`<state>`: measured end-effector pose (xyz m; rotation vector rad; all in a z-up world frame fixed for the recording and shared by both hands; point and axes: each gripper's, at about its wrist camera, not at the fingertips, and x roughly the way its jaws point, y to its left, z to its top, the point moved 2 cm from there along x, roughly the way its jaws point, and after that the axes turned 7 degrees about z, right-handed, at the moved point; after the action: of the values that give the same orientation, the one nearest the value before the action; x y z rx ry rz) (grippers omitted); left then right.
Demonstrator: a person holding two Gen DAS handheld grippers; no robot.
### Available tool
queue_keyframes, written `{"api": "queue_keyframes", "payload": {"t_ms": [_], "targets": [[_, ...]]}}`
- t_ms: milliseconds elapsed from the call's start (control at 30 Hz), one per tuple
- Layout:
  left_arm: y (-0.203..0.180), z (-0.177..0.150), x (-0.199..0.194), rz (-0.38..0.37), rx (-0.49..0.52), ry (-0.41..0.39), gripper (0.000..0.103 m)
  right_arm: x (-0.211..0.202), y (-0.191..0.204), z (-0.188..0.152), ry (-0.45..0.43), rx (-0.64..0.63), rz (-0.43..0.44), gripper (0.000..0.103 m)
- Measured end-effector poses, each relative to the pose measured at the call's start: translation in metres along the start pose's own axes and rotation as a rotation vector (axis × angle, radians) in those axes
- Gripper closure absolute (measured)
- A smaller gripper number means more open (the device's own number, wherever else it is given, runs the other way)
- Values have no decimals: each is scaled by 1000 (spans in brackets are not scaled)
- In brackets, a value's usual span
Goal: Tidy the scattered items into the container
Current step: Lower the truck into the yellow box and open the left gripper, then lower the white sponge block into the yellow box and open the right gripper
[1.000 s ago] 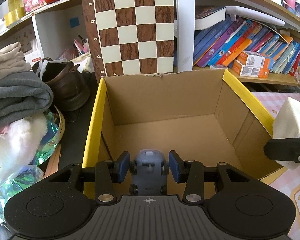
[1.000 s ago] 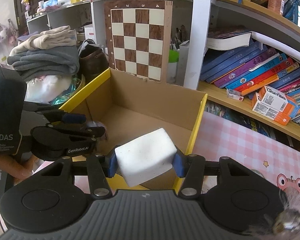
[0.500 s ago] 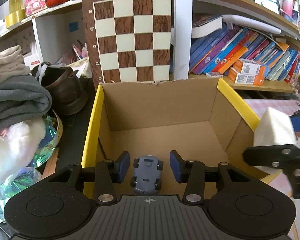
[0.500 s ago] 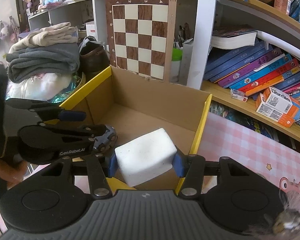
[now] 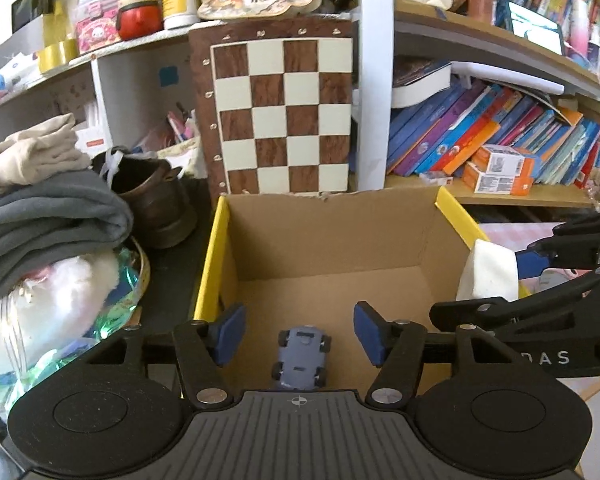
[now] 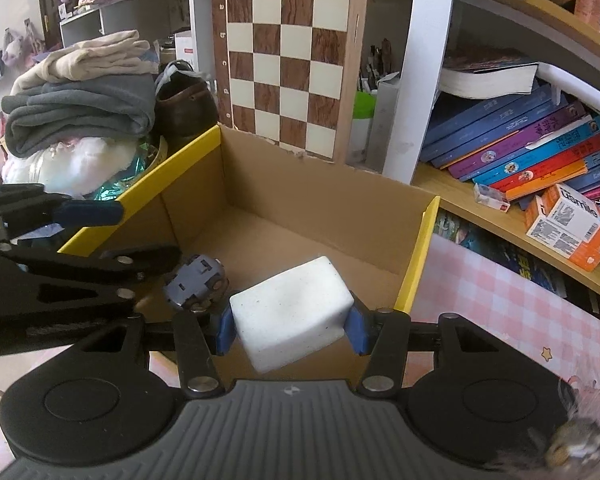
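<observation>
Now my left gripper [image 5: 296,336] is opening above the toy car [image 5: 301,357] in the cardboard box [image 5: 332,236]; my right gripper [image 6: 290,326] clamps the white block [image 6: 292,312] over the box.

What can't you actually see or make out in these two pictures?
- Toy car: in the left wrist view its near end is cut off by the left gripper body, whose jaws are opening clear of it.
- Cardboard box: its near wall hides behind both tools.
- White block: underside unseen, pinched in the right gripper.
- Book spines: titles too small.
</observation>
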<state>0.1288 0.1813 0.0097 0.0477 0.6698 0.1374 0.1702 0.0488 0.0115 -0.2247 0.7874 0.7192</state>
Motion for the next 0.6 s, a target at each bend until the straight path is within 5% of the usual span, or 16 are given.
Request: {"api": "queue_keyframes", "payload": {"t_ms": [600], "targets": [[3,4,-7,-2,-21,-2,33,51,0,5,139,-51,66,52]]}}
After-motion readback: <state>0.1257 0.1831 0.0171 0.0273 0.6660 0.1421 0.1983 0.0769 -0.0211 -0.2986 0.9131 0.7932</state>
